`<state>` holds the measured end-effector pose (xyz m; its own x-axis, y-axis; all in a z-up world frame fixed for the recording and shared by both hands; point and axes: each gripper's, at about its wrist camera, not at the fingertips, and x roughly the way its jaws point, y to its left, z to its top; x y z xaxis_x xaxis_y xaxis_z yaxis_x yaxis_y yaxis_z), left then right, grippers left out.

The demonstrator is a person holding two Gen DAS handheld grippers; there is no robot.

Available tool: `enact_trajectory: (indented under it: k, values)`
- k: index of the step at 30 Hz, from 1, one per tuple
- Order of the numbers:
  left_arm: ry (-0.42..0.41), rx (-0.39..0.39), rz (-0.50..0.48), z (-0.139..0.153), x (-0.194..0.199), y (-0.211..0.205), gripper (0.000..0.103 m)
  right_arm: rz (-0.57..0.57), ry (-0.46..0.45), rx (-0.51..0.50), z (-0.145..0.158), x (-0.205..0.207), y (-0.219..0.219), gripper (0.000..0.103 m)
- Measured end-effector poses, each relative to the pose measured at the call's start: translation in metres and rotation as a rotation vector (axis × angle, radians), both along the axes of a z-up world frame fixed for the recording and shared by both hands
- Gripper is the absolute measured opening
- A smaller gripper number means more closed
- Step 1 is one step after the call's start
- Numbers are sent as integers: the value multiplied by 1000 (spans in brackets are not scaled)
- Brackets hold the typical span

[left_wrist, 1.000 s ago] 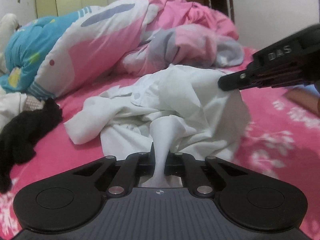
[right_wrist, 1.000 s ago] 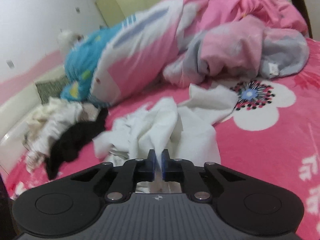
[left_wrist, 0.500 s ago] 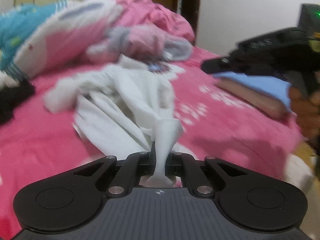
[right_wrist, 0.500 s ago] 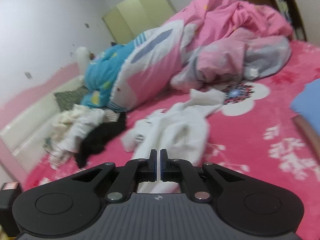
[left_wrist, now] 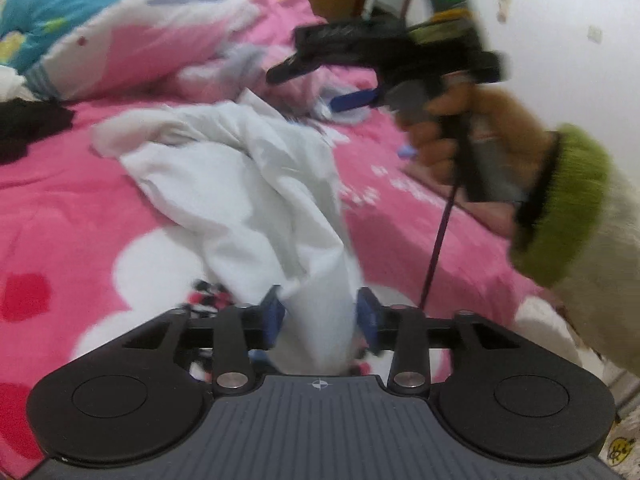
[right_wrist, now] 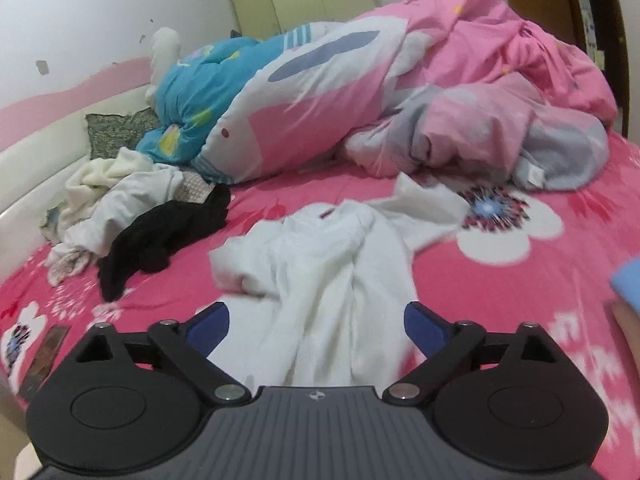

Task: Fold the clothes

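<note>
Your left gripper (left_wrist: 320, 316) is standing partly open, a fold of the white garment (left_wrist: 256, 184) passing loosely between its blue pads. Your right gripper (right_wrist: 316, 320) is gaping wide and gripping nothing. The garment is lying crumpled on the pink bedsheet (right_wrist: 520, 288).

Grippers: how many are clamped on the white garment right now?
0. The left gripper has its jaws apart around a bunch of the white garment, not clamped; the right gripper is wide open above it. Contact under the cloth may be hidden.
</note>
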<state>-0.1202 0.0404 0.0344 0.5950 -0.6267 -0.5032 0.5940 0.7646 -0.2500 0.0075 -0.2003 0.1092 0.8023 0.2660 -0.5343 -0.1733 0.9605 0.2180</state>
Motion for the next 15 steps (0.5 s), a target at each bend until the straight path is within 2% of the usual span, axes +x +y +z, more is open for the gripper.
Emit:
enact_trajectory:
  k: [2, 4, 5, 6, 8, 9, 11, 15]
  values:
    - [-12, -15, 31, 1, 3, 9, 61, 11, -3, -37, -4, 32, 11, 97]
    - [-10, -18, 66, 0, 5, 14, 64, 0, 26, -86, -14, 69, 22, 96]
    - [-9, -20, 83, 0, 6, 17, 65, -2, 62, -108, -22, 89, 27, 92]
    - [-8, -22, 101, -1, 8, 20, 65, 7, 106, -124, -31, 104, 33, 84]
    - [-6, -25, 136, -1, 10, 26, 65, 25, 185, -132, -48, 125, 40, 29]
    - [-5, -27, 153, -2, 11, 29, 65, 26, 207, -115, -52, 129, 40, 22]
    - [-4, -30, 188, -2, 14, 35, 66, 37, 175, -68, -49, 117, 40, 10]
    - [0, -38, 192, -2, 13, 42, 66, 102, 80, 29, -23, 56, 30, 4]
